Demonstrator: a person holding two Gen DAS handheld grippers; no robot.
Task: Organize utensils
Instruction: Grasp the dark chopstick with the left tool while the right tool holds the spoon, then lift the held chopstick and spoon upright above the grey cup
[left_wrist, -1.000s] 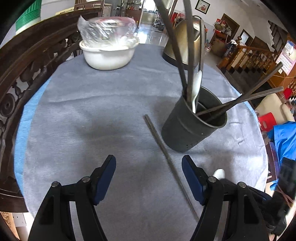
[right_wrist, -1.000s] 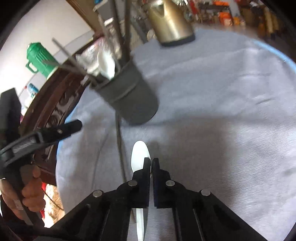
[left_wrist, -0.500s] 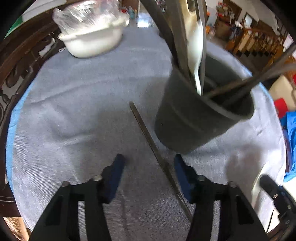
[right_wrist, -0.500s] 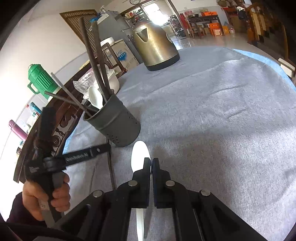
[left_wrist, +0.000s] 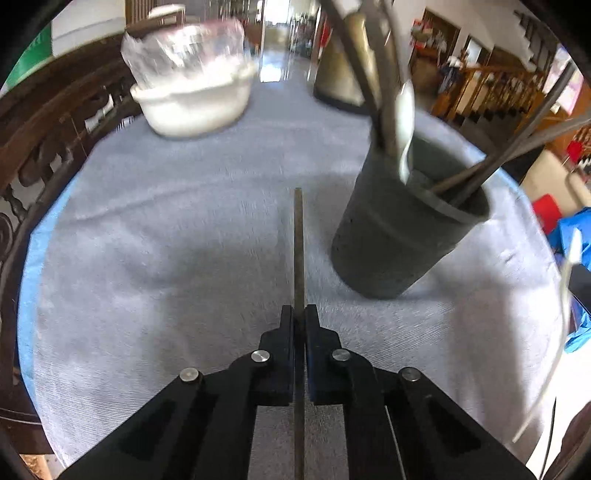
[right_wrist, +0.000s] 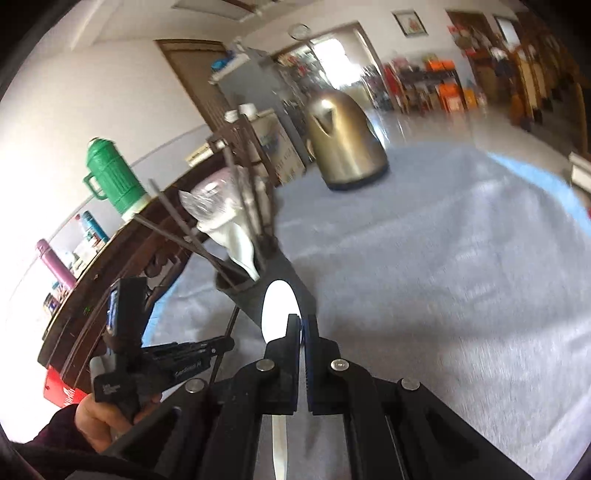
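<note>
A dark grey utensil holder (left_wrist: 406, 236) stands on the grey tablecloth, holding several chopsticks and a white spoon. My left gripper (left_wrist: 299, 314) is shut on a dark metal chopstick (left_wrist: 298, 236) that points forward just left of the holder. In the right wrist view my right gripper (right_wrist: 303, 325) is shut on a white spoon (right_wrist: 279, 306), held above the table in front of the holder (right_wrist: 266, 288). The left gripper (right_wrist: 221, 343) with its chopstick shows at the lower left there.
A white bowl covered with plastic film (left_wrist: 192, 99) sits at the far left of the round table. A golden kettle (right_wrist: 343, 144) stands at the far side. A carved dark wooden chair back (left_wrist: 44, 140) runs along the left edge.
My left gripper has closed on the chopstick that lay beside the holder. My right gripper has lifted the white spoon off the cloth and tilted up.
</note>
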